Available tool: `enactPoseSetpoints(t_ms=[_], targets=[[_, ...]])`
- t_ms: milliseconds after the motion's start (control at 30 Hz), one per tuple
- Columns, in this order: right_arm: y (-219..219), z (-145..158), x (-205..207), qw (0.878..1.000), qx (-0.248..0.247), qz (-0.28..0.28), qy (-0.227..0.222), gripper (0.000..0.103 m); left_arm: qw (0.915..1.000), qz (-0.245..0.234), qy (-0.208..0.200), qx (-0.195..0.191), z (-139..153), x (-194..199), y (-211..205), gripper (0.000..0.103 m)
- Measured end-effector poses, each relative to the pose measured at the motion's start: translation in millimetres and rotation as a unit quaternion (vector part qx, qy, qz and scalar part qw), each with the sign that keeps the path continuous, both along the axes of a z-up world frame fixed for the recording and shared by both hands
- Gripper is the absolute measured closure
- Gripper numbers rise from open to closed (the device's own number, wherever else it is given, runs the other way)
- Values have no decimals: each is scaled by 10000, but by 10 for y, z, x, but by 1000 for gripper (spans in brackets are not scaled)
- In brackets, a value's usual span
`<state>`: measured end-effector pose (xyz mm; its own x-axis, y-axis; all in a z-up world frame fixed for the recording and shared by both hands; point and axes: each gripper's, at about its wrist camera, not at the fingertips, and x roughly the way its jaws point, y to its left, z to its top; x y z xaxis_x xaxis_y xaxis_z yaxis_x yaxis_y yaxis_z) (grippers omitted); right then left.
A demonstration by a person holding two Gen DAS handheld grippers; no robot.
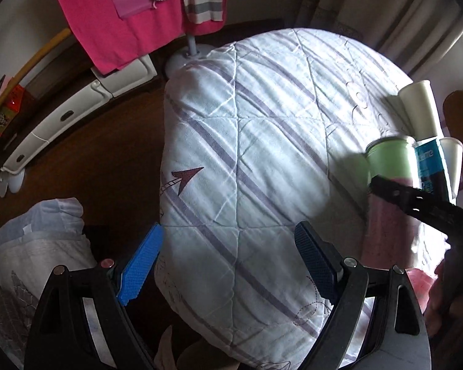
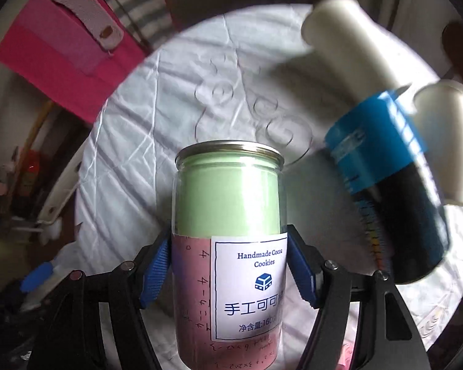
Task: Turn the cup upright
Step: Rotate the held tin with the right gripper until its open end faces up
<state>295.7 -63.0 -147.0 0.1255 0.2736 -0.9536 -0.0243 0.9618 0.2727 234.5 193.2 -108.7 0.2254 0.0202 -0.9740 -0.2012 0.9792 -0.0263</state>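
A clear cup (image 2: 228, 237) with a green upper part, a pink lower part and a white "Handmade Cocoa Cookies" label fills the middle of the right wrist view. My right gripper (image 2: 228, 265) is shut on it, blue pads pressed on both sides. The same cup (image 1: 389, 166) shows at the right edge of the left wrist view, with a black finger of the right gripper across it. My left gripper (image 1: 228, 265) is open and empty, above the quilt (image 1: 247, 141).
A blue and black cup (image 2: 385, 185) and two white cups (image 2: 345, 34) (image 2: 447, 135) lie to the right on the bed; they also show in the left wrist view (image 1: 423, 114). Pink towels (image 1: 114, 21) hang on a rack at the far left. A folded blanket (image 1: 34, 246) lies at the lower left.
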Motion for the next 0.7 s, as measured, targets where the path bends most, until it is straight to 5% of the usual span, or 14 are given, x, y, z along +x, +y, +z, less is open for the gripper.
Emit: enactPoseSetpoints(t_ms=[233, 400, 433, 567, 700], targets=[[300, -202, 550, 9863, -372, 943, 1300, 29, 9999, 77, -15, -137, 54, -5, 64, 14], [326, -379, 805, 9763, -33, 969, 1937, 23, 10000, 8, -9, -95, 44, 6, 67, 14], [326, -336, 826, 9791, -25, 1002, 1771, 33, 9999, 18, 1, -104, 41, 9, 70, 14], [318, -62, 730, 9890, -58, 1111, 971, 34, 9999, -24, 10, -121, 46, 43, 34, 14], [235, 416, 404, 9942, 61, 858, -650, 34, 9999, -85, 8, -125, 55, 67, -19, 14]])
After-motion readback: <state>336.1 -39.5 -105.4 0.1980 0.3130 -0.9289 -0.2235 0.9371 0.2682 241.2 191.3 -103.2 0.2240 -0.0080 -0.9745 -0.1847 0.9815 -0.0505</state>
